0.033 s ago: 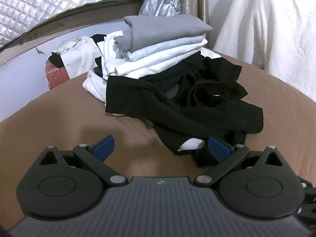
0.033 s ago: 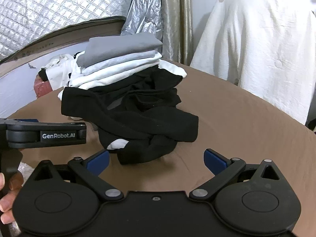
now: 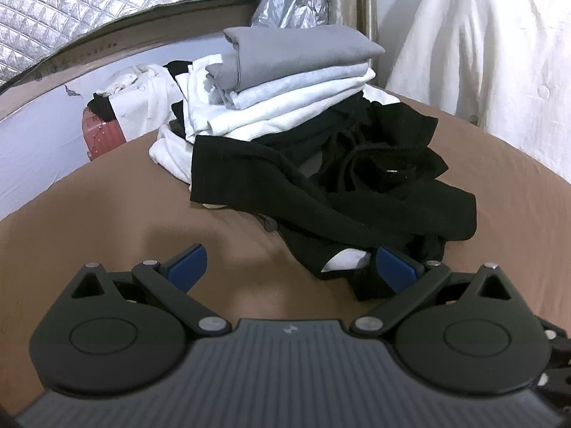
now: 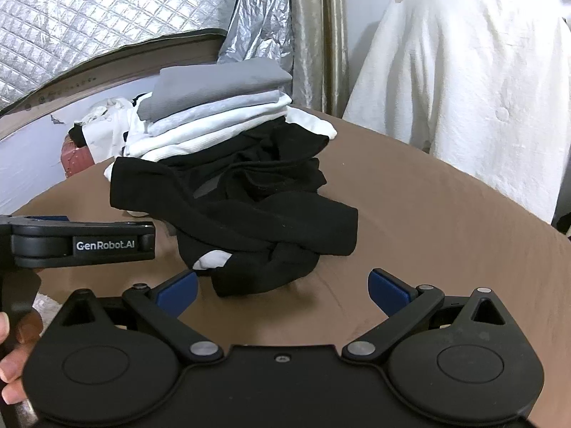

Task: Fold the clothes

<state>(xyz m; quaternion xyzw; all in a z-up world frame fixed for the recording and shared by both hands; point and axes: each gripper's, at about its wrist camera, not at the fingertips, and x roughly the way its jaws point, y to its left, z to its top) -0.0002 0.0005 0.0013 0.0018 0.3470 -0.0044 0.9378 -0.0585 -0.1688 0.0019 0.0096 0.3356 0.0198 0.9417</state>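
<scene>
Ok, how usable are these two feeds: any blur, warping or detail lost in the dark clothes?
Left wrist: sharp; fisheye bows the bed frame; the black garment goes nearly featureless in its folds. Right wrist: also sharp, dark vignette at the top corners; the white cover looks washed out, and soft shadows lie under the right gripper.

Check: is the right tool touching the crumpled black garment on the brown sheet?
Apart. The right wrist view shows brown sheet between the open right tool and the crumpled black garment.

left tool (image 3: 291, 267) agape, right tool (image 4: 282, 287) agape (both empty)
</scene>
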